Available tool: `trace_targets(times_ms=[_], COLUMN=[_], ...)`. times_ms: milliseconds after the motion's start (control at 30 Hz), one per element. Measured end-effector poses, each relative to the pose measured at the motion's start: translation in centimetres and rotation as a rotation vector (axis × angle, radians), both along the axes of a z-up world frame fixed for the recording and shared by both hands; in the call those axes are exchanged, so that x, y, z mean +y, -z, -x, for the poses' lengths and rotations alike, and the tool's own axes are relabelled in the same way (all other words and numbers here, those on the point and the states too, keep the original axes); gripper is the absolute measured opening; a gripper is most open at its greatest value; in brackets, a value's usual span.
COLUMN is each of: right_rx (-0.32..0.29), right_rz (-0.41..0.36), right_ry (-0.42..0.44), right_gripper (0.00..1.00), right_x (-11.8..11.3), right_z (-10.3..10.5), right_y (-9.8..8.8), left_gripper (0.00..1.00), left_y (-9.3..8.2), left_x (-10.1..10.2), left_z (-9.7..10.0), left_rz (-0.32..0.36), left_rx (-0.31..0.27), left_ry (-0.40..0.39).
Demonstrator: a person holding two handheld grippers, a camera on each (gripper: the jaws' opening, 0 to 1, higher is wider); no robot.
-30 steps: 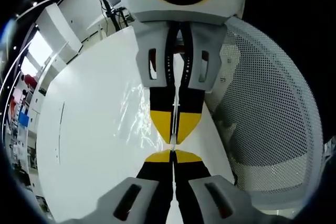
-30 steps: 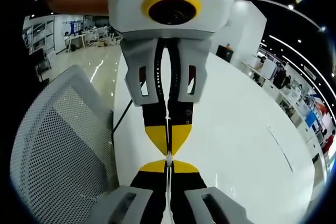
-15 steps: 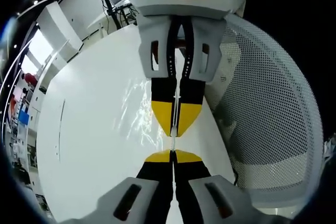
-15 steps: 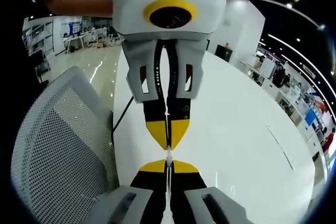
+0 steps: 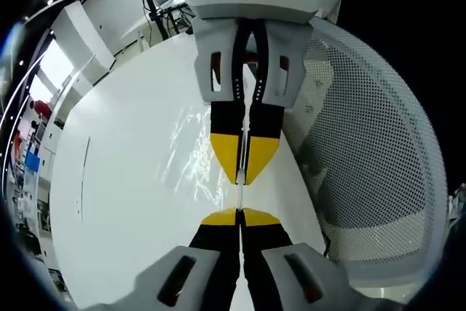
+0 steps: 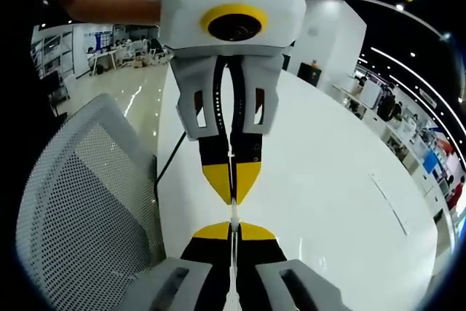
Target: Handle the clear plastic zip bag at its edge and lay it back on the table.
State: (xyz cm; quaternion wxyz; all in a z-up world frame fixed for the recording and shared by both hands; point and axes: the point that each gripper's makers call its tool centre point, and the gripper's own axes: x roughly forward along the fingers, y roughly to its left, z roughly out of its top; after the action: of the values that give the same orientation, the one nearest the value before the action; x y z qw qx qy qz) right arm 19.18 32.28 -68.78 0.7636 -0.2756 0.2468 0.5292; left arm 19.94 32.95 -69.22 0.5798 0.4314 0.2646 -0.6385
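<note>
bag (image 5: 191, 152): one, clear, edge stretched between the tips, above table (image 5: 116, 202) | left gripper (image 5: 239, 213) and right gripper (image 6: 234, 227): two, each clamped on the edge, tips facing | step: lower both level, then release | chair (image 6: 80, 202): one, beside table

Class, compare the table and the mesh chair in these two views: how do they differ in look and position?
The table is a smooth, glossy white slab; the chair is perforated grey-white mesh. The table lies flat; the chair's back curves upright beside its edge. In the left gripper view the chair is right of the table, in the right gripper view left. Both are pale.
</note>
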Motion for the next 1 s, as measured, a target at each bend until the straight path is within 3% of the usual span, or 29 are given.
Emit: trace_targets(times_ms=[1000], right_rx=[0.004], right_rz=[-0.007], right_ry=[0.009], right_gripper=[0.0], right_x=[-0.01], right_z=[0.01], right_y=[-0.04], left_gripper=[0.0], left_y=[0.06], left_x=[0.41], left_z=[-0.17], left_rz=[-0.003], left_rx=[0.01], left_ry=[-0.008])
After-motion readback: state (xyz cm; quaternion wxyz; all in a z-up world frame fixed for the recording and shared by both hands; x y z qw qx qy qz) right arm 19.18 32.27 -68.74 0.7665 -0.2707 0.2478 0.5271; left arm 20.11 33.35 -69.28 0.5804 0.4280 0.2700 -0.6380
